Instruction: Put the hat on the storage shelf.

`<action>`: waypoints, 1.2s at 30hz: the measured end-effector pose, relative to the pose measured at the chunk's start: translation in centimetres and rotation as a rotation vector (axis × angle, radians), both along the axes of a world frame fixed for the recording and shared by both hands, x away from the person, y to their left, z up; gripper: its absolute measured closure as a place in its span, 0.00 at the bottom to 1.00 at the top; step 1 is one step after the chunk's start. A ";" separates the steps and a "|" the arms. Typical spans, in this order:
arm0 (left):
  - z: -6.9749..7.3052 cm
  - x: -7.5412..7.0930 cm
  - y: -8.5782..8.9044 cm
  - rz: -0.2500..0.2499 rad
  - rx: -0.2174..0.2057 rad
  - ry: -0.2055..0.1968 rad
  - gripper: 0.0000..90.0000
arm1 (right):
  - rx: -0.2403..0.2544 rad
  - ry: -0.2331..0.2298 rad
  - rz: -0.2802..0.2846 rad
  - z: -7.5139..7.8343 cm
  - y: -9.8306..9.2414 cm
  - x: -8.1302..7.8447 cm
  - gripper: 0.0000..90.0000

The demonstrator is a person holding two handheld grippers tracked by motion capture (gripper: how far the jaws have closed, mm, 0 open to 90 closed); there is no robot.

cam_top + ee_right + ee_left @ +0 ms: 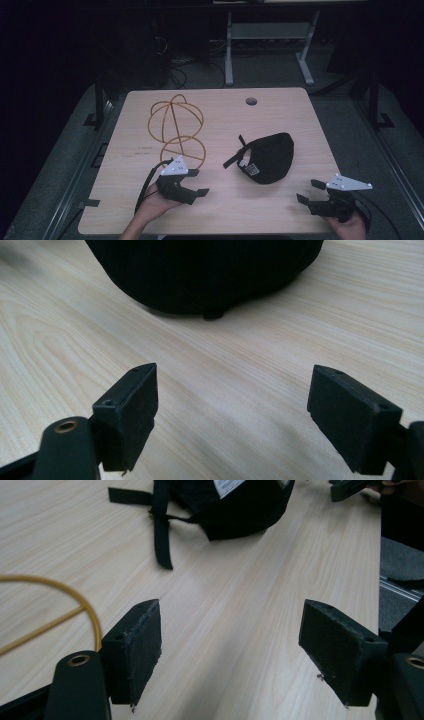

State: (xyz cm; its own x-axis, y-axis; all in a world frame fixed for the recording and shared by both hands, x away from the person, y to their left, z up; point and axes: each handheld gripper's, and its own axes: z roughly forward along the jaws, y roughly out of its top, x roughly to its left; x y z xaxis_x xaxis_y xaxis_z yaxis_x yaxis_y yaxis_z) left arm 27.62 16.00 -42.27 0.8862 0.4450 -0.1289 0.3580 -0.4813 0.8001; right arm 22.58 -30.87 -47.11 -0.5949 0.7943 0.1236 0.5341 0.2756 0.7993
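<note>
A black cap (267,157) lies upside down on the wooden table (225,210), right of centre, its strap (232,159) trailing left and a white label showing inside. A golden wire frame (176,129) of hoops rests at the left. My left gripper (199,182) stands open near the front left, just below the frame, pointing at the cap (240,505); the yellow wire (75,610) sits beside its left jaw (231,625). My right gripper (309,191) is open at the front right, and the cap (200,270) is just beyond its empty jaws (232,385).
A round cable hole (251,101) sits near the table's far edge. Beyond the table stands a grey desk frame (265,45) with cables on the dark floor. Bare wood lies between the two grippers. The right gripper (345,487) appears far off in the left gripper view.
</note>
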 end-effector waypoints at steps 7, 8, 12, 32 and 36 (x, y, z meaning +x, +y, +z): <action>1.2 0.5 -2.3 -0.055 0.000 -0.002 0.28 | 0.001 -0.001 0.002 0.0 0.0 0.0 0.22; 1.3 0.6 -2.5 -0.062 0.003 -0.006 0.28 | 0.002 -0.002 0.002 0.0 0.0 0.0 0.22; 1.6 1.0 -3.8 -0.081 -0.004 -0.008 0.28 | 0.007 -0.002 0.002 0.0 -0.1 0.0 0.22; 3.3 3.1 -9.8 -0.179 0.030 -0.032 0.29 | 0.012 -0.004 0.000 0.1 -0.3 -0.1 0.22; 3.4 3.5 -11.0 -0.199 0.052 -0.036 0.31 | 0.013 -0.007 0.000 0.1 -0.3 -0.1 0.22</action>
State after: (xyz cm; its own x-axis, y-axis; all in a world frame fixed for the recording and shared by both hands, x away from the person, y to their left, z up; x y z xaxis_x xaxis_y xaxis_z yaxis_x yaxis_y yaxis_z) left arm 31.13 5.00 -38.91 0.9608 0.2663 -0.0769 0.2235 -0.5802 0.7832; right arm 22.47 -31.17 -47.04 -0.5958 0.7926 0.1299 0.5283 0.2650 0.8066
